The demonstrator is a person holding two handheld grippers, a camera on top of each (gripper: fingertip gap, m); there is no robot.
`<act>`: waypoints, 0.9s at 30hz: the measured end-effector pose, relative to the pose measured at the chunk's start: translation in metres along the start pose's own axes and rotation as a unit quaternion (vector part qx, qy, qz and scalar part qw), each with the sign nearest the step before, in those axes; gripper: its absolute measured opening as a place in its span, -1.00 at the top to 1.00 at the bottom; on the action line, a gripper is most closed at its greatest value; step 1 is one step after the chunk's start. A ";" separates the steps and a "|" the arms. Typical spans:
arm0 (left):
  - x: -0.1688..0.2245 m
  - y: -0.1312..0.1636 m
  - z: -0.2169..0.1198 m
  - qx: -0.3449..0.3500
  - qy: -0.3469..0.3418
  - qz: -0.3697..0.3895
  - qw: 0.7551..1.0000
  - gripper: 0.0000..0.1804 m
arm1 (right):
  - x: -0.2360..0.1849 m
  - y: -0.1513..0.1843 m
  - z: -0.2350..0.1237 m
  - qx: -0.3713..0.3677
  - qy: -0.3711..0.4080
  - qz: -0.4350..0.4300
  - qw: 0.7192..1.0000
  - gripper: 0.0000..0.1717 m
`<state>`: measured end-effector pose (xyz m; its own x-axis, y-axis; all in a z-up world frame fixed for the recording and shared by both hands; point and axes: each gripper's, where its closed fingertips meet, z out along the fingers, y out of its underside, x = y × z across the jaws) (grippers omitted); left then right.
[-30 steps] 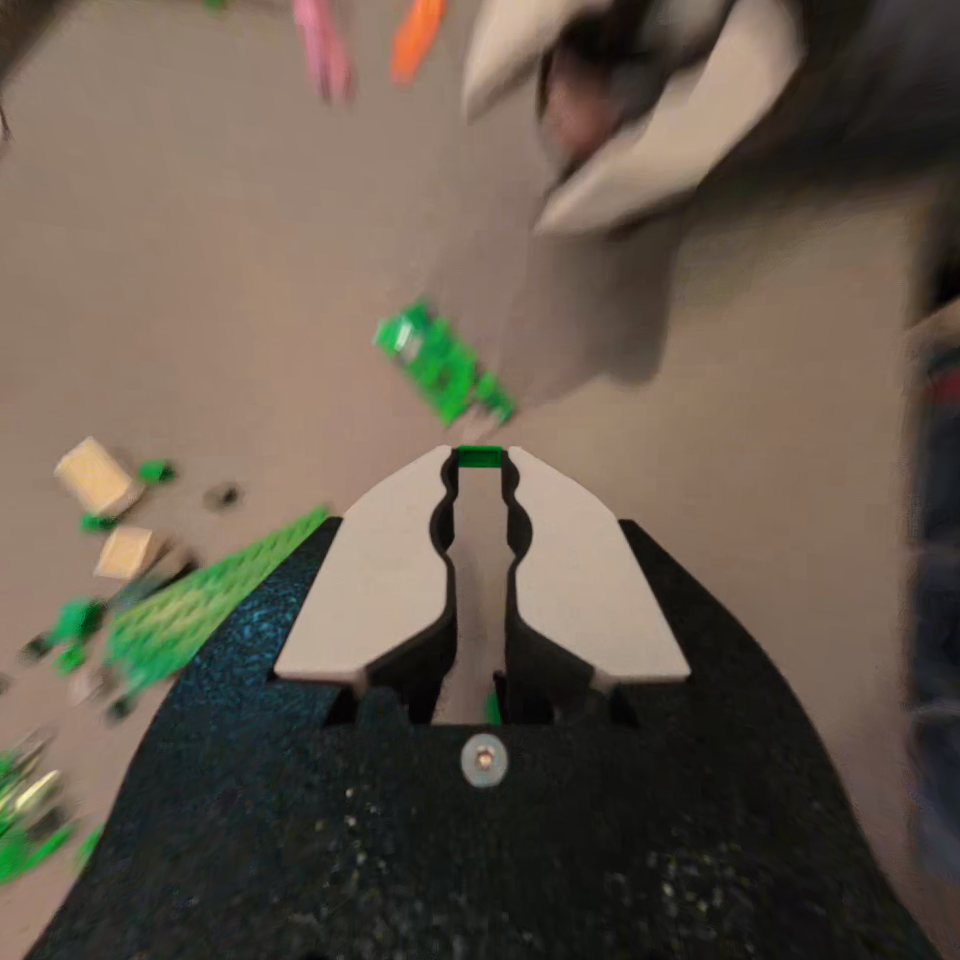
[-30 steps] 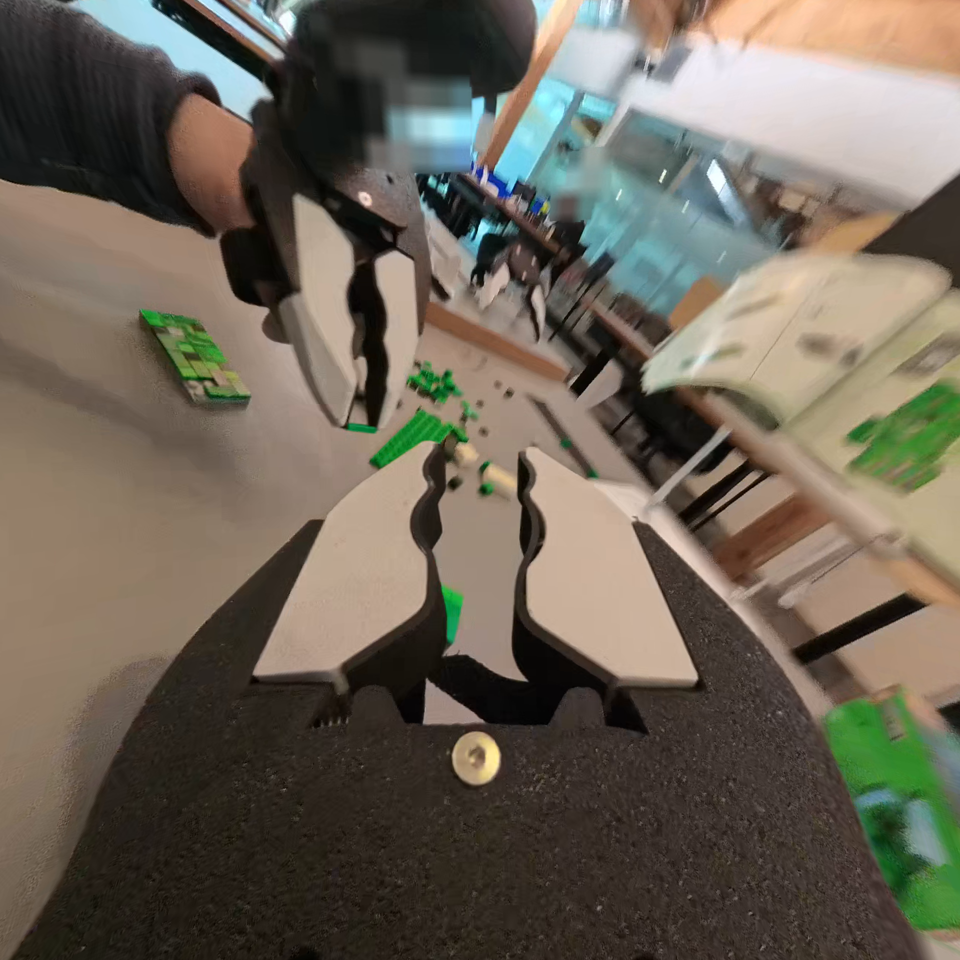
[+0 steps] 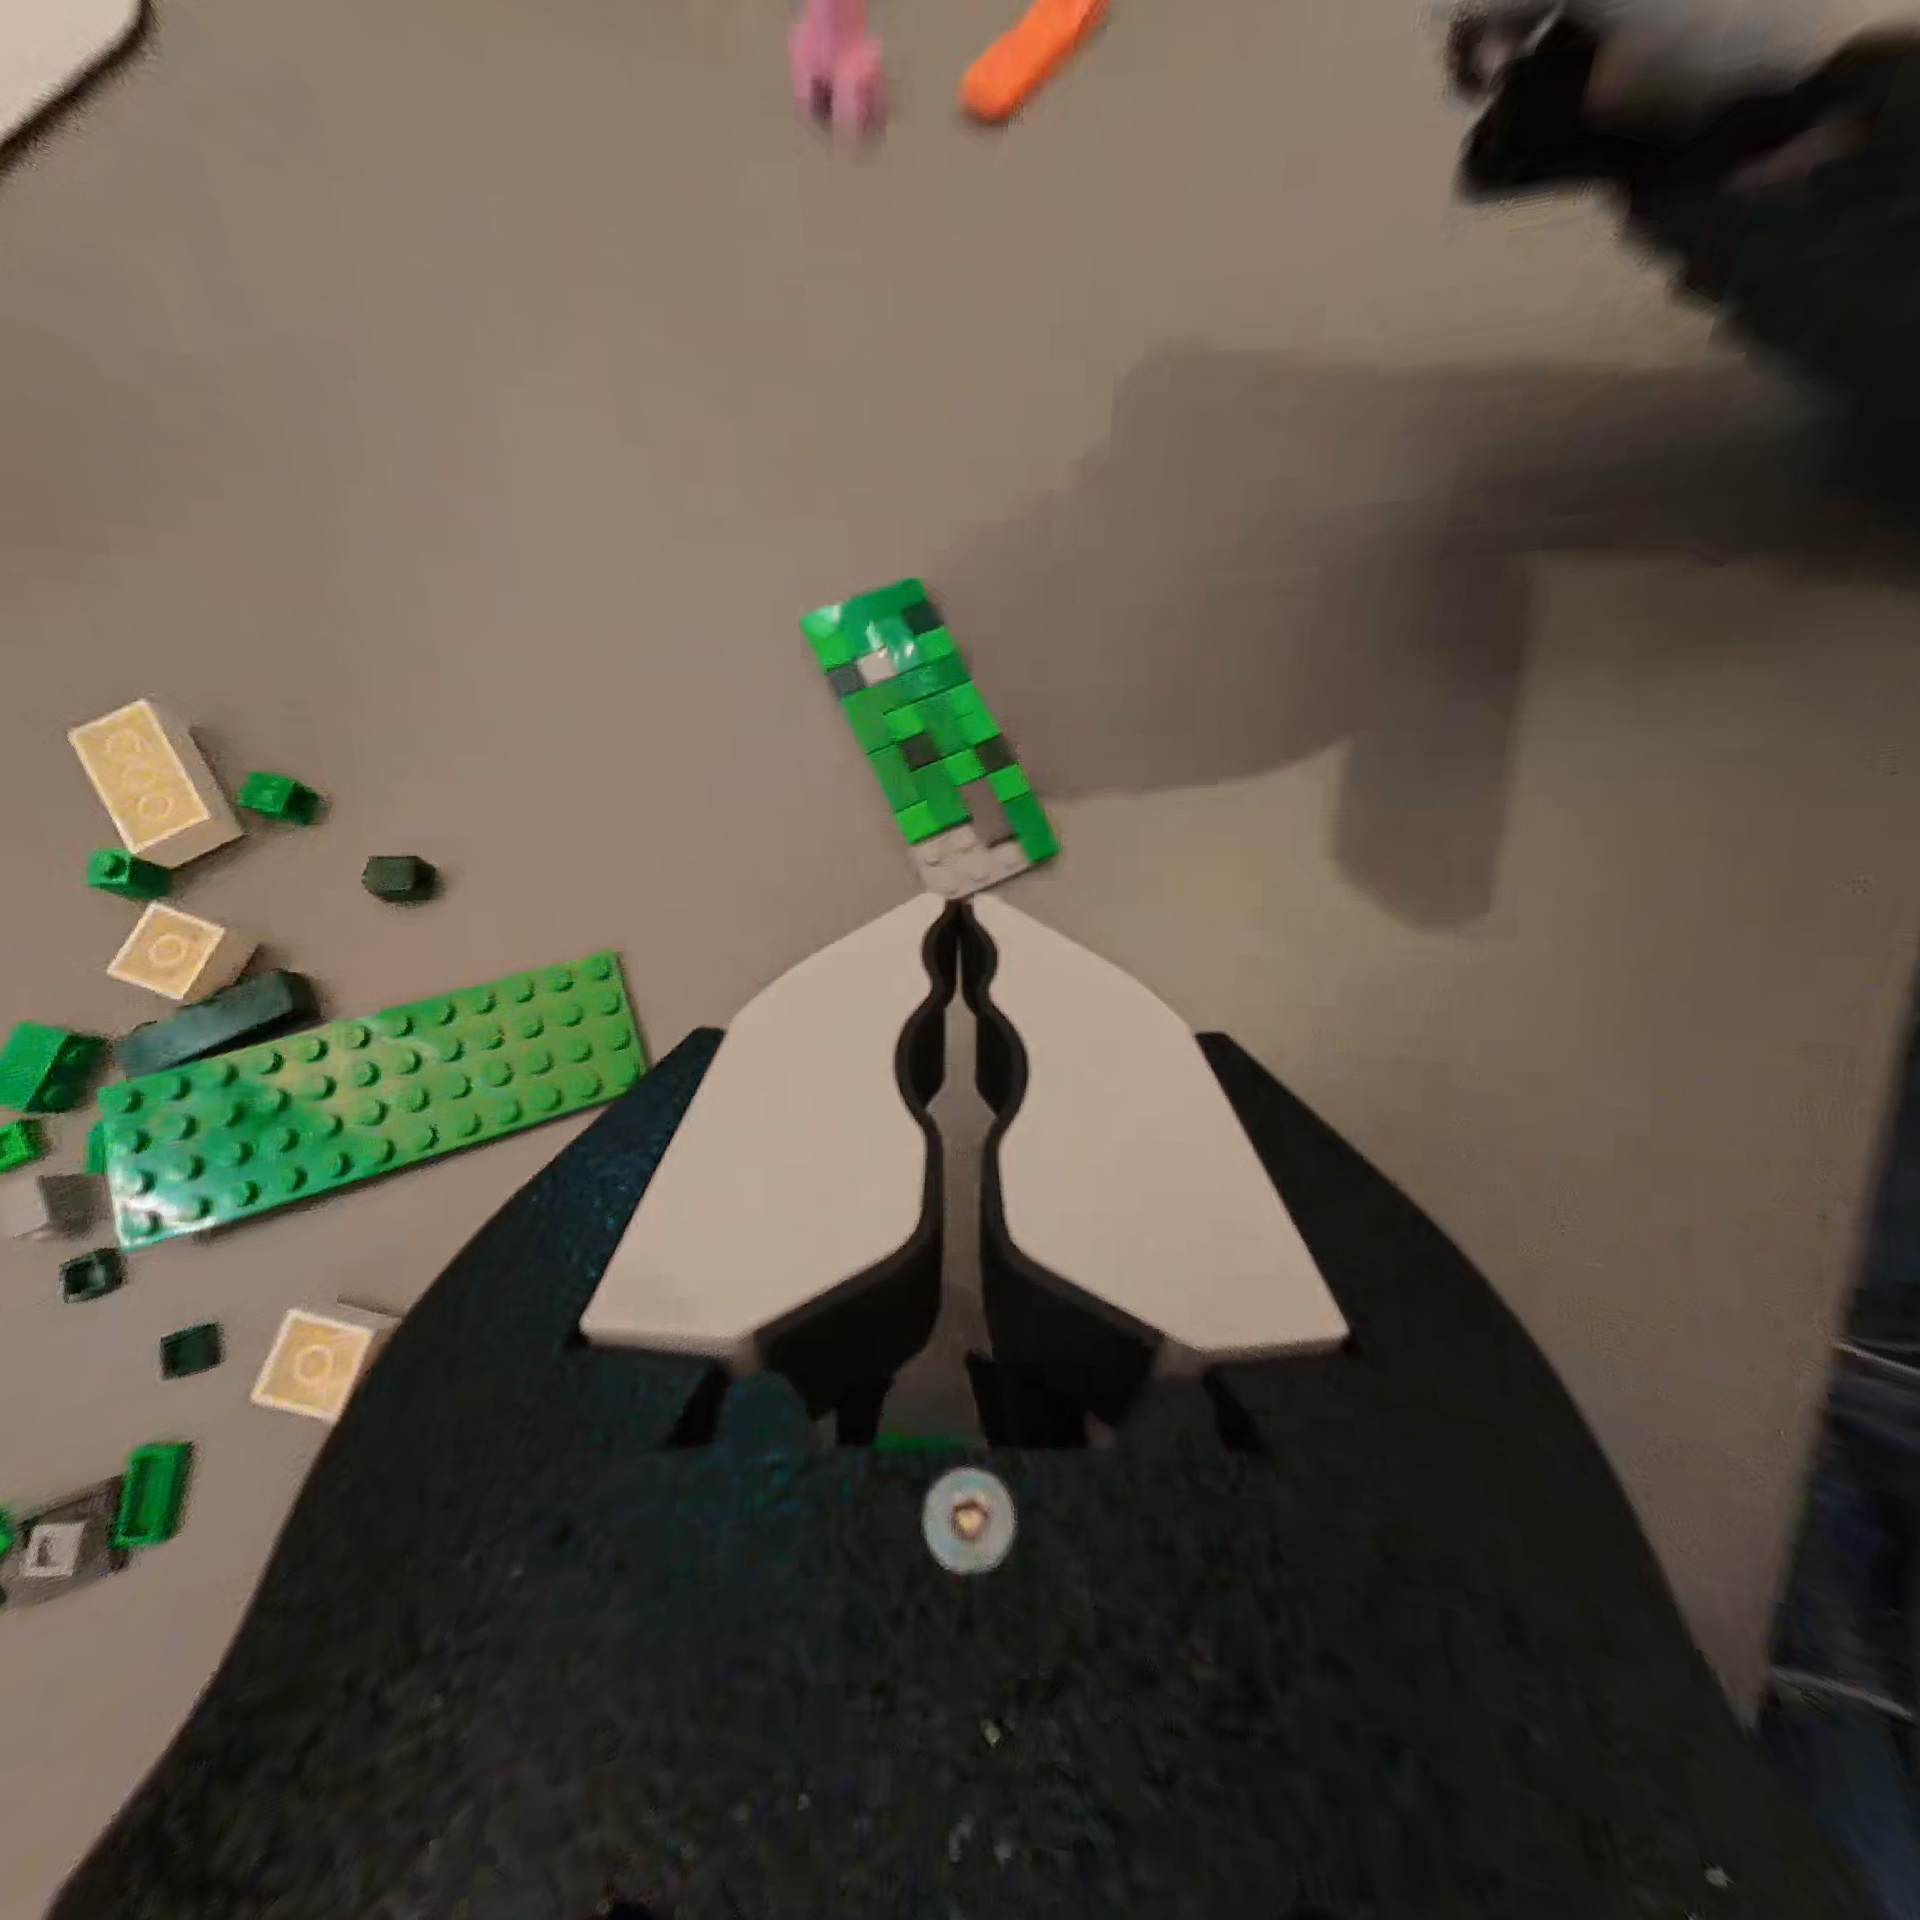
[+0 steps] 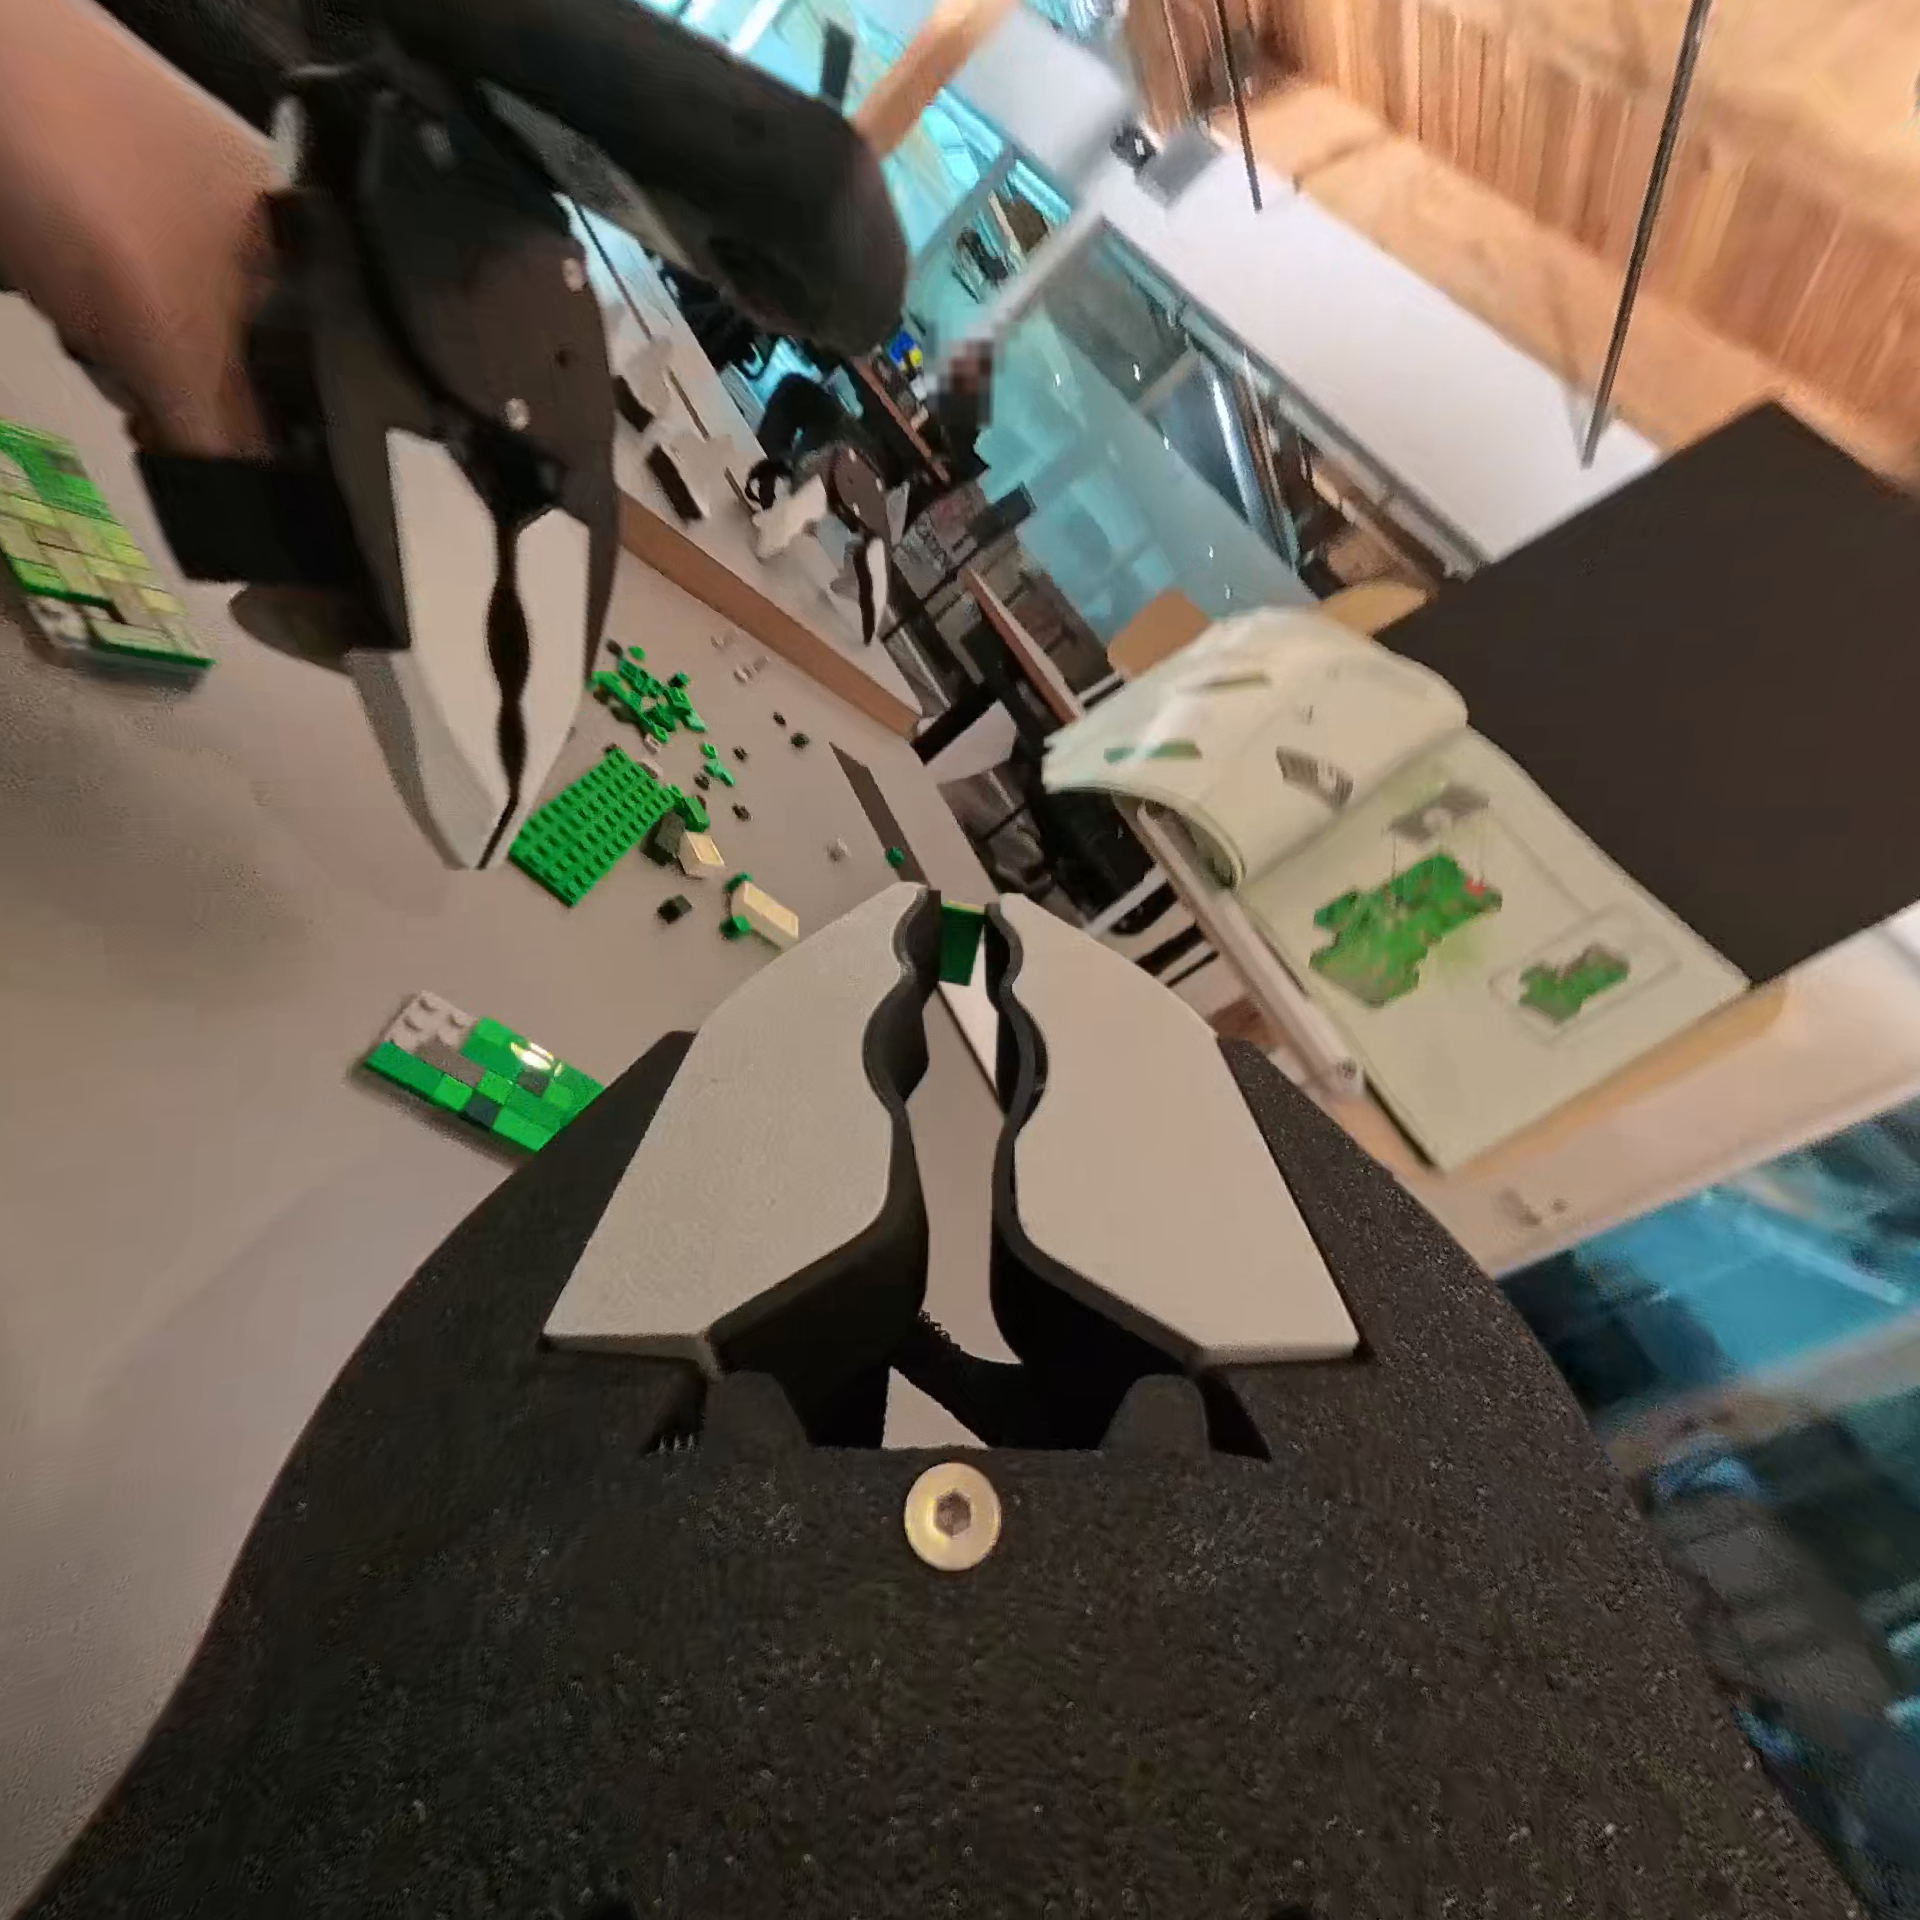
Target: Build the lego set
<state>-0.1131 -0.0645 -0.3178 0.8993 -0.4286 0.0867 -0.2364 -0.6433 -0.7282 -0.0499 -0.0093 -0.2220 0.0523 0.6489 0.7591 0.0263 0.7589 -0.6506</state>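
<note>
- Left wrist view: scattered green and tan bricks (image 3: 156,790) and a large studded green plate (image 3: 364,1091) are seen at the left of the grey table (image 3: 416,416).
- The left gripper (image 3: 954,909) is seen pressed together with nothing between its tips; the tiled green strip (image 3: 930,727) lies just beyond them, its long axis running away, slightly leftward.
- Right wrist view: a small green piece (image 4: 961,940) is pinched by the right gripper (image 4: 956,914), raised above the table, with the strip (image 4: 483,1081) low to its left.

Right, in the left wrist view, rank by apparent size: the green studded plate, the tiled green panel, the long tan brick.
1. green studded plate
2. tiled green panel
3. long tan brick

The plate lies nearer the camera, which may inflate it.
</note>
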 end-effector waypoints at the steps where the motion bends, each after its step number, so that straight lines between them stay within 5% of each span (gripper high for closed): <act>1: -0.005 0.004 0.008 -0.023 -0.017 0.005 1.000 1.00 | 0.004 0.007 0.000 -0.008 0.003 0.014 1.000 0.91; 5: -0.030 0.016 0.029 -0.116 -0.115 0.068 0.984 1.00 | 0.010 0.026 -0.004 -0.039 0.008 0.040 0.998 0.91; 11: -0.019 0.013 0.044 -0.160 -0.081 0.057 0.982 1.00 | 0.018 0.047 -0.009 -0.070 -0.008 0.099 0.993 0.91; 17: 0.042 -0.009 0.061 -0.102 0.090 0.041 0.990 1.00 | 0.033 0.060 -0.018 -0.078 0.004 0.140 0.987 0.91; 21: 0.032 -0.035 0.055 -0.033 0.098 0.136 0.985 1.00 | 0.037 0.066 -0.024 -0.076 -0.009 0.168 0.983 0.91; 23: 0.024 -0.043 0.055 -0.018 0.083 0.255 0.963 0.34 | 0.039 0.066 -0.024 -0.067 -0.023 0.191 0.979 0.91; 27: 0.011 -0.030 0.062 -0.124 0.082 0.448 0.882 0.02 | 0.041 0.069 -0.025 -0.062 -0.032 0.215 0.974 0.91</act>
<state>-0.0737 -0.0104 -0.3370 0.2511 -0.9081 -0.3352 -0.9158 -0.1108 -0.3859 -0.0209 0.0680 -0.2365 0.0234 0.9106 0.4127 0.1354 0.4061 -0.9038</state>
